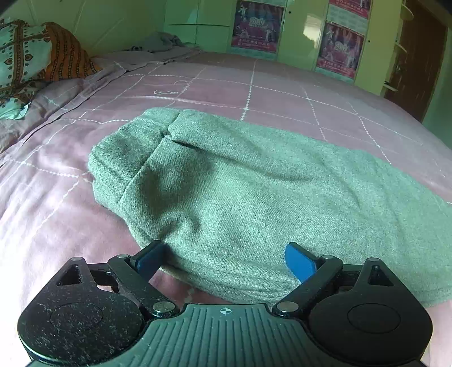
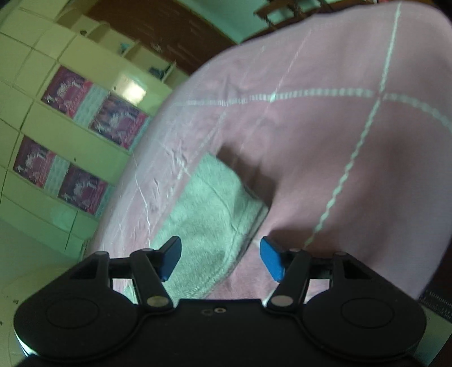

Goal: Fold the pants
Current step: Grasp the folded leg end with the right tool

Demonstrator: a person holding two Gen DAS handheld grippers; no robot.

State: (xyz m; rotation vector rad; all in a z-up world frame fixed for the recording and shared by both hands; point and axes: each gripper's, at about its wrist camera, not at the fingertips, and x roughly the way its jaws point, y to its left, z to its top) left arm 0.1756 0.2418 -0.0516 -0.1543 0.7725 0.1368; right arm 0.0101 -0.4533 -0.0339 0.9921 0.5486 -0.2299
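Observation:
Grey-green pants (image 1: 226, 186) lie folded in a thick bundle on the pink bedspread (image 1: 56, 214), with the waistband end at the far left. My left gripper (image 1: 223, 254) is open, its blue pads on either side of the bundle's near edge, holding nothing. In the right wrist view, an end of the pants (image 2: 214, 203) with a stitched hem lies on the bedspread (image 2: 339, 158). My right gripper (image 2: 220, 257) is open just above that hem, empty. This view is blurred.
Patterned pillows (image 1: 31, 62) and a crumpled grey cloth (image 1: 161, 42) lie at the head of the bed. Green cupboards with posters (image 1: 257, 26) stand behind it, and also show in the right wrist view (image 2: 84, 118). A dark door (image 1: 418, 56) is at right.

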